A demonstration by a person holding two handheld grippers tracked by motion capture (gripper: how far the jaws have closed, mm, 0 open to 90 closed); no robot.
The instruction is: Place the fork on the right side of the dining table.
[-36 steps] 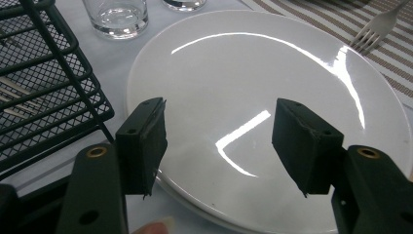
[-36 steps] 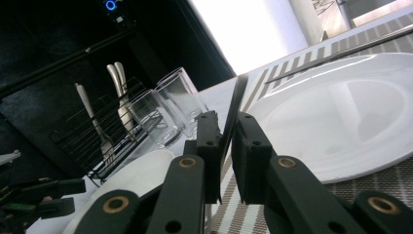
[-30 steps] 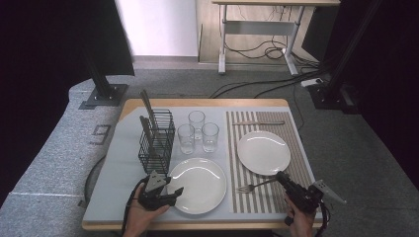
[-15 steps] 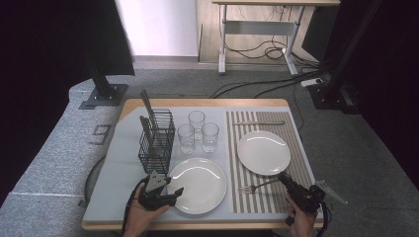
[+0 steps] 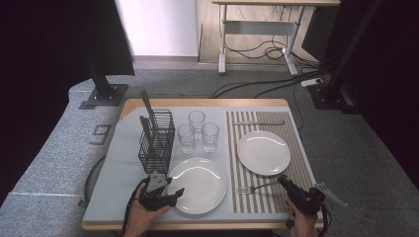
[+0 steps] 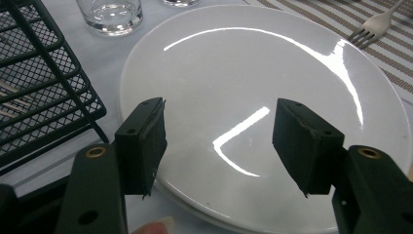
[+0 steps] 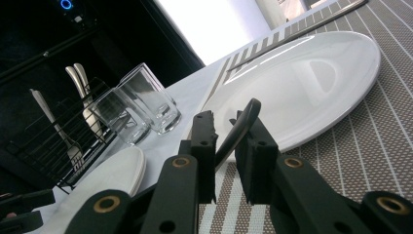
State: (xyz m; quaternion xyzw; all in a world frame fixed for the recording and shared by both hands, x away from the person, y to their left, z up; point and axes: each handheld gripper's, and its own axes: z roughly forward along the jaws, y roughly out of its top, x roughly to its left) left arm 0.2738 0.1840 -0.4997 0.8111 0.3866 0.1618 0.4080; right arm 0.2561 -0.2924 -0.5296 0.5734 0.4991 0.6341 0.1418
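A white plate (image 5: 200,183) (image 6: 234,63) lies on the grey mat near the table's front edge. My left gripper (image 5: 175,195) (image 6: 219,122) is open at the plate's near left rim, with nothing gripped. A silver fork (image 5: 253,187) (image 6: 377,24) lies on the striped placemat (image 5: 296,168) to the right of that plate. My right gripper (image 5: 281,179) (image 7: 225,122) has the fork's handle end (image 7: 243,124) between its narrow jaws. These jaws have just been opening slightly, and the handle still touches both pads.
A second white plate (image 5: 263,152) (image 7: 302,78) sits on the placemat beyond the fork, a knife (image 5: 259,123) behind it. Three glasses (image 5: 197,131) and a black wire rack (image 5: 155,140) holding cutlery stand at the back left. The table's front edge (image 5: 197,226) is near both hands.
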